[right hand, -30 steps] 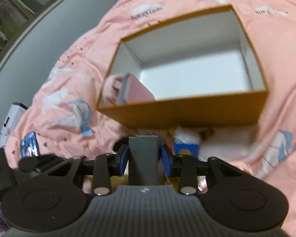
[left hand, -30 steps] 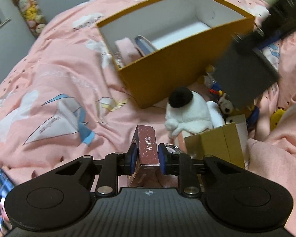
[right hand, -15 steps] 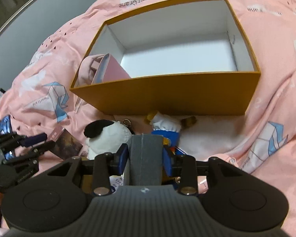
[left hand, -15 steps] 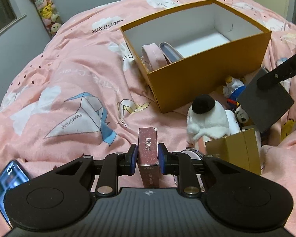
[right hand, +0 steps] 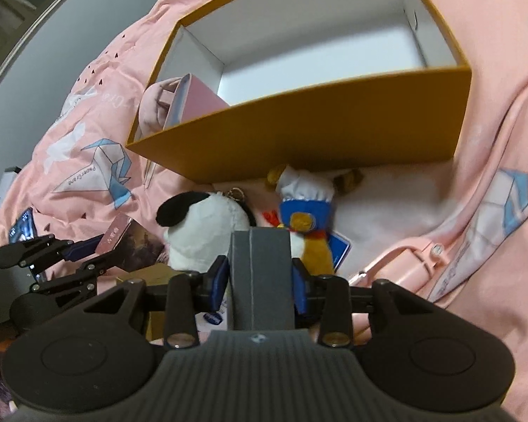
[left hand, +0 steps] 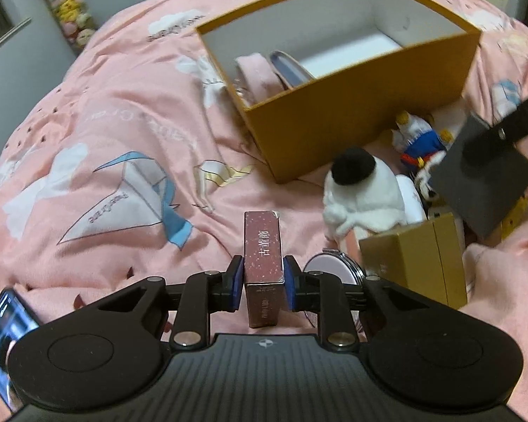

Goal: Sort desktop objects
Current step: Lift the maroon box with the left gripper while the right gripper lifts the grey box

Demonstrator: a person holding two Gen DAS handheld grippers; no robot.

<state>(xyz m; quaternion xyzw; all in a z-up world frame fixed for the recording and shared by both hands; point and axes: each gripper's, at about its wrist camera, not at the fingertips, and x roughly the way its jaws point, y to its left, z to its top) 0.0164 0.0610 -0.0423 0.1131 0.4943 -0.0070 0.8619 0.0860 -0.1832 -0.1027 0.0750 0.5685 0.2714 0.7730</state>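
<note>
A pink paper-crane duvet (left hand: 116, 133) is covering the bed, an open orange box (left hand: 362, 116) sitting on it. The left gripper (left hand: 263, 283) is clamping a maroon carton (left hand: 263, 246) over the duvet; the right gripper (right hand: 260, 283) is gripping a dark grey box (right hand: 260, 263) above a white plush (right hand: 207, 225) and a duck doll (right hand: 304, 225)

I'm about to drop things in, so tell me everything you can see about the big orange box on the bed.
The orange box is a large open-topped rectangular carton, apparently cardboard, mustard-orange outside and white inside. It rests on the pink bedspread with no lid in view. Most of its floor is bare; pink items lean at one end. A chef-hat plush lies at its near wall; contact is unclear. Neither gripper touches it.
</note>
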